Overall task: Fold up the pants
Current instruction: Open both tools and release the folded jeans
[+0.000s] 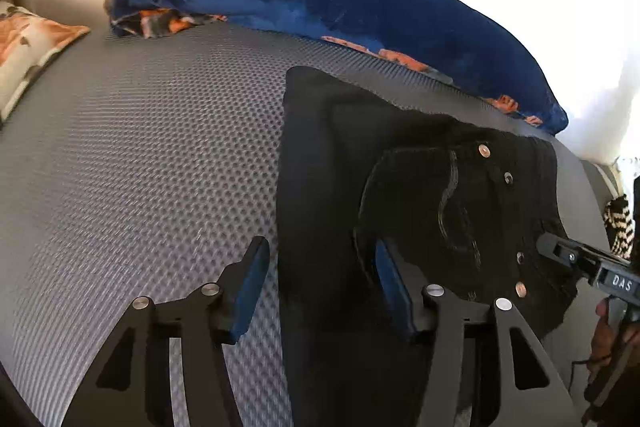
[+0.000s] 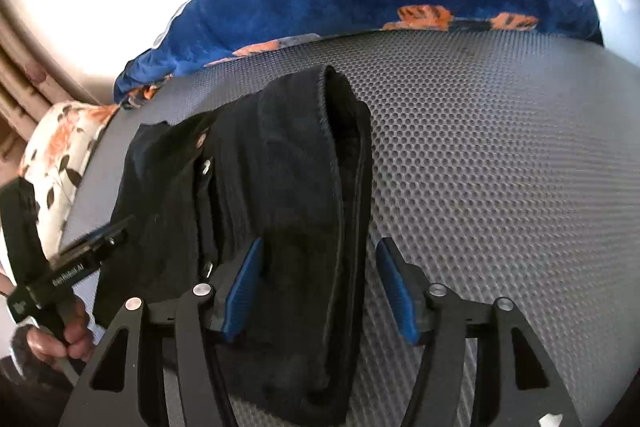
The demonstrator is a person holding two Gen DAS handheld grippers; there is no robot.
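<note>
Black denim pants (image 1: 352,187) lie folded on a grey, dimpled mattress cover on the bed (image 1: 140,147). Their long axis runs away from you, toward the far edge of the bed, where a rumpled blue blanket (image 1: 360,11) with orange patches is heaped. In the left wrist view the waistband, with its copper buttons and rivets, sits on the right side of the bundle, and a plain folded edge points toward the blanket. In the right wrist view the same bundle reads as stacked leg layers, with a thick rolled fold at its far end.

Your left claw (image 1: 320,283) is spread wide, its blue pads apart; one pad is over bare mattress, the other over the denim, straddling the pants' left edge. It holds nothing. Your right claw (image 2: 320,279) is also spread wide, with the pants' right edge passing between its pads, and it holds nothing either.

A floral pillow (image 1: 28,43) rests at the bed's far left corner in the left wrist view.
</note>
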